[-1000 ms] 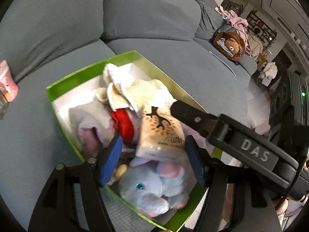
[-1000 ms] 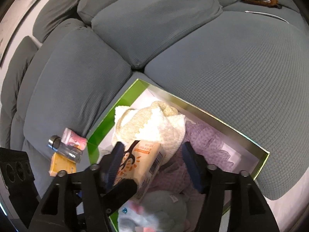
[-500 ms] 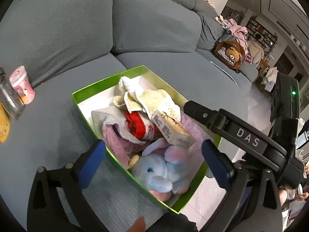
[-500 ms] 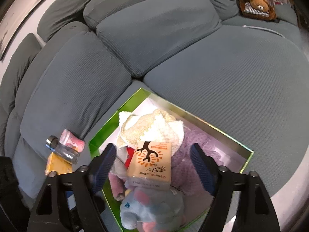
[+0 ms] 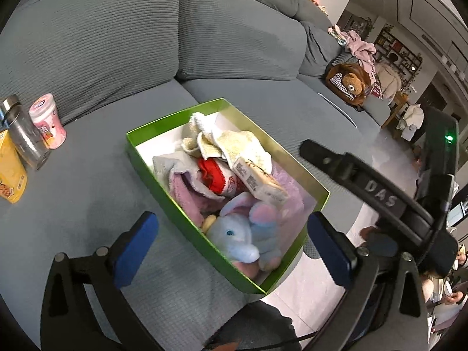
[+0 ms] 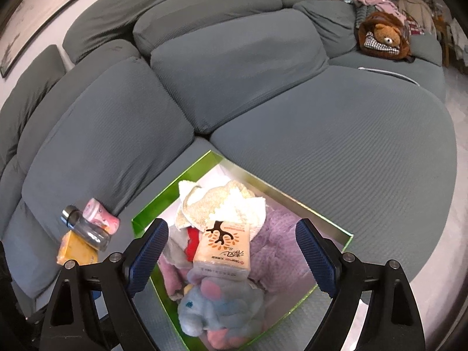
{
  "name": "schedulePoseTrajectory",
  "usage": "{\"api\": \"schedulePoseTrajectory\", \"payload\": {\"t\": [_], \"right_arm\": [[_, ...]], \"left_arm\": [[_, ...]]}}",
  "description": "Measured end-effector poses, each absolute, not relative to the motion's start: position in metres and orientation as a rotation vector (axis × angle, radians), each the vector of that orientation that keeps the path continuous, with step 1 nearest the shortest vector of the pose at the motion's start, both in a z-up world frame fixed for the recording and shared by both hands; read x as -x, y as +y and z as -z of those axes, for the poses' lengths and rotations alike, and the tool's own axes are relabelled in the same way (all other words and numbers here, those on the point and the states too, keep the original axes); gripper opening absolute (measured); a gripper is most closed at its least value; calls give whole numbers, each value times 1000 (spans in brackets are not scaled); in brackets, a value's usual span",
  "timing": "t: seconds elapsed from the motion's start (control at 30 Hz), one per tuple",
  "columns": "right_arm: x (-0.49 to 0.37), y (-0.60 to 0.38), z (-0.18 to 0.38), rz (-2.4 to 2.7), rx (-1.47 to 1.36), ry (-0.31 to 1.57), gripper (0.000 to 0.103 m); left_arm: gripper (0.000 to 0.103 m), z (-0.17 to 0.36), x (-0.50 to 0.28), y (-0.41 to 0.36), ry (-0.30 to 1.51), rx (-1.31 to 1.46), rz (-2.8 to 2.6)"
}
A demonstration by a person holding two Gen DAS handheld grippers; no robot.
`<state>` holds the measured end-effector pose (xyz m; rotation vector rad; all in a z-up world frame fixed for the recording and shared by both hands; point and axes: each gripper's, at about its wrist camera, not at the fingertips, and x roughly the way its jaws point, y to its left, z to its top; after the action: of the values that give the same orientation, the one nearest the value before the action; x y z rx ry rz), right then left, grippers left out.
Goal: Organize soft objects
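Note:
A green box (image 5: 152,172) (image 6: 152,213) sits on the grey sofa seat. It holds a blue plush elephant (image 5: 242,234) (image 6: 216,307), a cream towel (image 5: 234,146) (image 6: 222,204), a red and white item (image 5: 216,175), purple cloth (image 6: 280,239) and pink cloth (image 5: 187,196). A soft tissue pack (image 5: 260,178) (image 6: 225,245) lies on top of the pile. My left gripper (image 5: 231,248) is open and empty, above the box's near end. My right gripper (image 6: 231,254) is open and empty, above the box; its black arm (image 5: 377,193) crosses the left wrist view.
A pink cup (image 5: 48,121) (image 6: 101,215), a steel bottle (image 5: 23,134) (image 6: 84,231) and a yellow pack (image 5: 10,172) (image 6: 76,251) stand left of the box. A brown teddy (image 5: 351,83) (image 6: 383,41) lies at the sofa's far right. Floor lies beyond the seat edge.
Both grippers opened wide and pulled back up from the box. The tissue pack was let go and now lies on the pile.

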<state>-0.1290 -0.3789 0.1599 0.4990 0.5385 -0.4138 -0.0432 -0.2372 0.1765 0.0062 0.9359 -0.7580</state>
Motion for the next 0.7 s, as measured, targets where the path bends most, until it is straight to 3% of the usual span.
{"api": "schedulePoseTrajectory", "payload": {"t": [0.1, 0.7], "right_arm": [[135, -377, -165, 424, -484, 524, 95], [163, -358, -188, 467, -396, 429, 97]], "left_arm": [[101, -176, 42, -232, 934, 8, 742], [102, -179, 49, -227, 953, 17, 751]]}}
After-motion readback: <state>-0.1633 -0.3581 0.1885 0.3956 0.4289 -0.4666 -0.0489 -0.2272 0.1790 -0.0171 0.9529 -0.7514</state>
